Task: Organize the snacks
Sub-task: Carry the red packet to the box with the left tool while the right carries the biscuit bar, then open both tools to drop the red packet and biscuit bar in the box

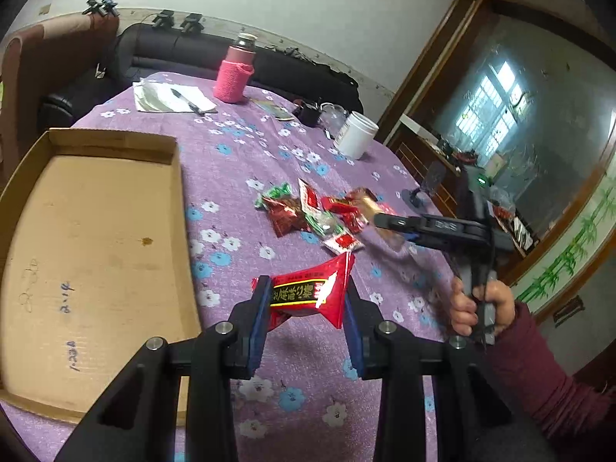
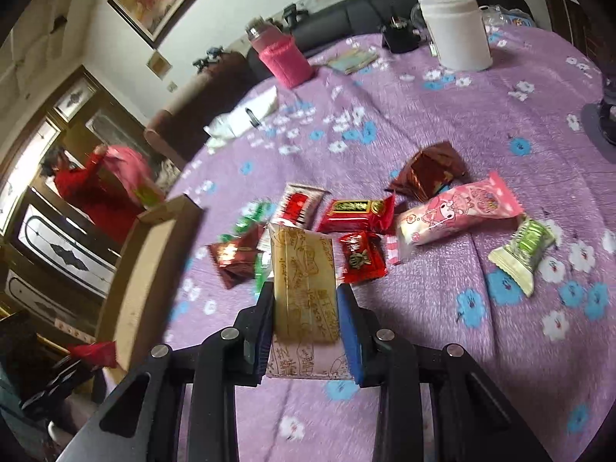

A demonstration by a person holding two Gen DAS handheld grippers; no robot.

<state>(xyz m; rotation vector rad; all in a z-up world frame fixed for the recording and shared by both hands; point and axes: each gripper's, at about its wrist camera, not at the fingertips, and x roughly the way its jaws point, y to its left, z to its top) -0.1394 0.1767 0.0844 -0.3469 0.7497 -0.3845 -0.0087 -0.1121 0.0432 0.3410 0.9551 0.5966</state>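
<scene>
My left gripper [image 1: 306, 300] is shut on a red snack packet [image 1: 312, 294] and holds it above the purple tablecloth, just right of the shallow cardboard tray [image 1: 96, 231]. My right gripper [image 2: 306, 308] is shut on a golden-tan snack packet [image 2: 304, 285] above the pile of snacks; it also shows in the left wrist view [image 1: 379, 217]. Loose snacks lie on the cloth: red packets [image 2: 358, 211], a dark brown packet [image 2: 427, 171], a pink cartoon packet [image 2: 458, 211], a green-and-white packet [image 2: 523, 250]. The same pile appears in the left wrist view [image 1: 312, 215].
A pink-sleeved flask [image 1: 235, 73], white papers with a pen [image 1: 173, 96], a white jar [image 1: 356, 134] and a dark cup [image 1: 308, 111] stand at the table's far side. A person in red [image 2: 96, 188] stands beyond the tray [image 2: 150, 265].
</scene>
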